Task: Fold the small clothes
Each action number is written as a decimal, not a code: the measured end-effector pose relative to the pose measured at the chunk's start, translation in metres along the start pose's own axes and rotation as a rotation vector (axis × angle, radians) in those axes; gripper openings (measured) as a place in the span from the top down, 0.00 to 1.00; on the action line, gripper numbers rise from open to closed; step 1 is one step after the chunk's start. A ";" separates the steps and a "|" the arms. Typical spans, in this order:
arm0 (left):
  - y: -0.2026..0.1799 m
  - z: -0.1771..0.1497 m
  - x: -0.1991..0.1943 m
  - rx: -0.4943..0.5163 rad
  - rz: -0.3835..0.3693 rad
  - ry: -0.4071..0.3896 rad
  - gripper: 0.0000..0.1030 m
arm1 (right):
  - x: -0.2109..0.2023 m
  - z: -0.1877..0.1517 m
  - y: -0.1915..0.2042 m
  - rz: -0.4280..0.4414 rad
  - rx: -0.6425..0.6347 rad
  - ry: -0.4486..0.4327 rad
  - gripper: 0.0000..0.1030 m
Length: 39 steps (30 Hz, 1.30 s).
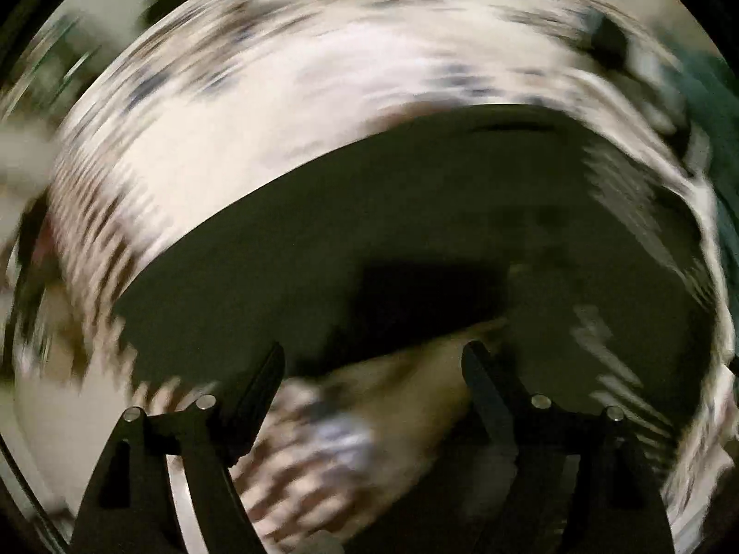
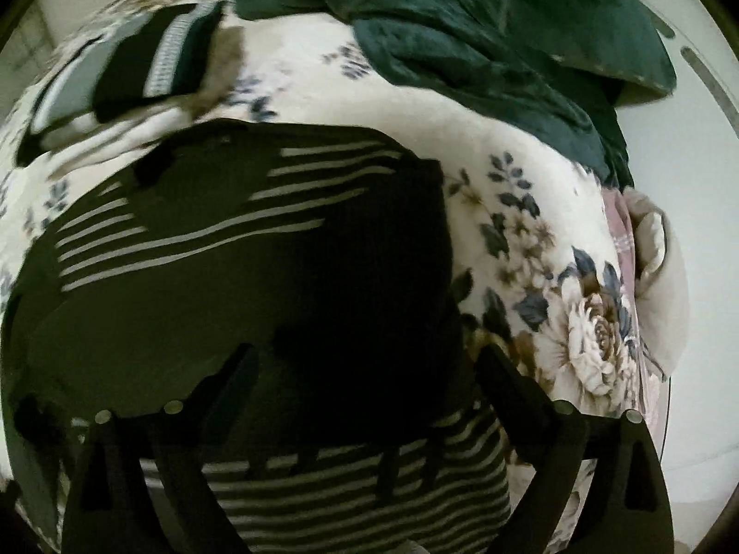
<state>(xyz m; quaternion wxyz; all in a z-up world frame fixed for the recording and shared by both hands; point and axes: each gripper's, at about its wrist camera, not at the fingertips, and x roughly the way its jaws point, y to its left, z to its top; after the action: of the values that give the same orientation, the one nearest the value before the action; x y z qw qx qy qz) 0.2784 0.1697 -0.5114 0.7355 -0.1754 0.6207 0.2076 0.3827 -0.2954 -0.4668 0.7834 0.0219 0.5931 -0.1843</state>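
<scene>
A heaped dark green blanket (image 2: pixel 485 37) blocked the far side; bare floral cream bedspread (image 2: pixel 531 249) lay open rightward of the dark striped garment (image 2: pixel 231 249).

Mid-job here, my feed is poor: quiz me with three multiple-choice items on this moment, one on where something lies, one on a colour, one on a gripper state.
1. Where does the crumpled dark green cloth lie, in the right wrist view?
A. Beyond the dark striped garment, at the far side of the bedspread
B. Between the right gripper's fingers
C. Under the garment

2. What colour are the thin stripes on the dark striped garment?
A. Red
B. Pale grey-white
C. Yellow

3. How does the right gripper stand?
A. Shut on the green cloth
B. Open over the striped garment
C. Out of view

Key: 1 A, the green cloth sits on the cream floral bedspread past the garment. 2 B, the stripes read pale against dark fabric. 3 B, both fingers stand wide apart with the garment between them, ungripped.
</scene>
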 end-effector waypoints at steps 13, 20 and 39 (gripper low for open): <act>0.172 -0.092 0.079 -0.743 -0.247 0.042 0.25 | -0.027 -0.019 0.031 0.022 -0.149 -0.034 0.05; 0.224 -0.122 0.098 -1.137 -0.497 -0.084 0.25 | -0.017 -0.032 0.037 0.027 -0.184 -0.001 0.05; 0.218 -0.102 0.094 -1.247 -0.483 -0.185 0.61 | -0.001 -0.051 0.080 0.063 -0.240 0.059 0.05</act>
<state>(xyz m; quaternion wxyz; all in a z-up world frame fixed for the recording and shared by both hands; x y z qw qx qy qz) 0.0919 0.3115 -0.6210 0.5725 -0.6824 0.2628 0.3708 0.3606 -0.2080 -0.4952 0.7681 -0.0481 0.6326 -0.0862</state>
